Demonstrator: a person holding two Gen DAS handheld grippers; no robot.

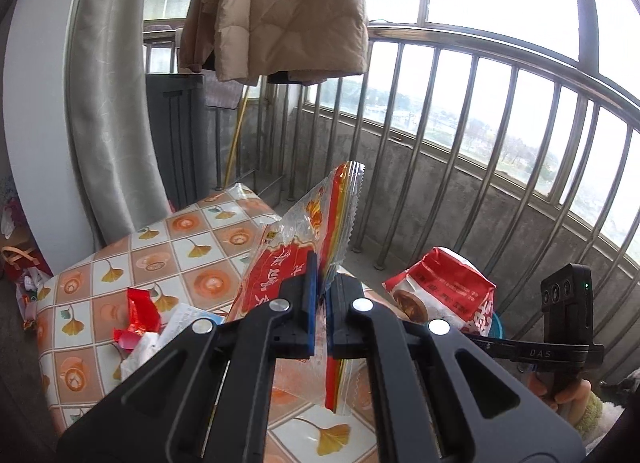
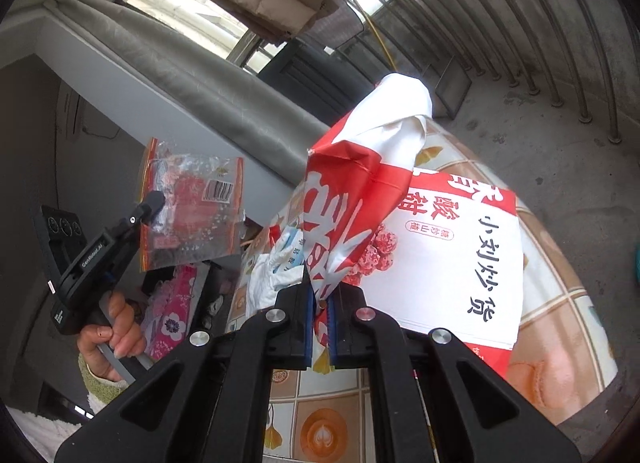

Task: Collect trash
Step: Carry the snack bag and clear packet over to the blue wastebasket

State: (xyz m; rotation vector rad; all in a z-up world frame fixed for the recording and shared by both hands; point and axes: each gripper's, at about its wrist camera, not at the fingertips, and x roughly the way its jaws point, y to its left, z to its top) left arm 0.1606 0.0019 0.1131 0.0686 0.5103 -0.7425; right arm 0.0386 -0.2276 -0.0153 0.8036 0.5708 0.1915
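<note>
Both grippers pinch trash above a small table [image 1: 120,247] covered in a tiled cloth of orange squares and yellow leaves. Left gripper [image 1: 320,295] has its blue pads pressed together on a clear wrapper [image 1: 308,231] with red print and a striped edge; the wrapper stands up out of the jaws and also hangs below them, clear of the cloth. In the right wrist view that same gripper [image 2: 154,203] shows at the left, angled up toward the right, held by a hand [image 2: 116,327] with a knit cuff, the wrapper [image 2: 192,203] dangling flat from its tip. Right gripper [image 2: 320,303] is clamped on the lower edge of a red and white bag [image 2: 420,231] with large printed characters; the bag rises crumpled above the jaws and leans to the right over the table, hiding much of the cloth. From the left wrist view the bag [image 1: 440,287] sits low and to the right of the wrapper, near it but apart, with the right gripper's body [image 1: 566,299] beyond it at the far right. More scraps [image 1: 140,319], red foil and white paper, lie on the cloth beside the left jaw. Behind the table stands a grey curtain [image 1: 112,111], a jacket [image 1: 288,11] hangs overhead, and a metal railing [image 1: 480,111] curves along the right, with bare concrete floor [image 2: 540,159] between the table's far edge and the railing.
</note>
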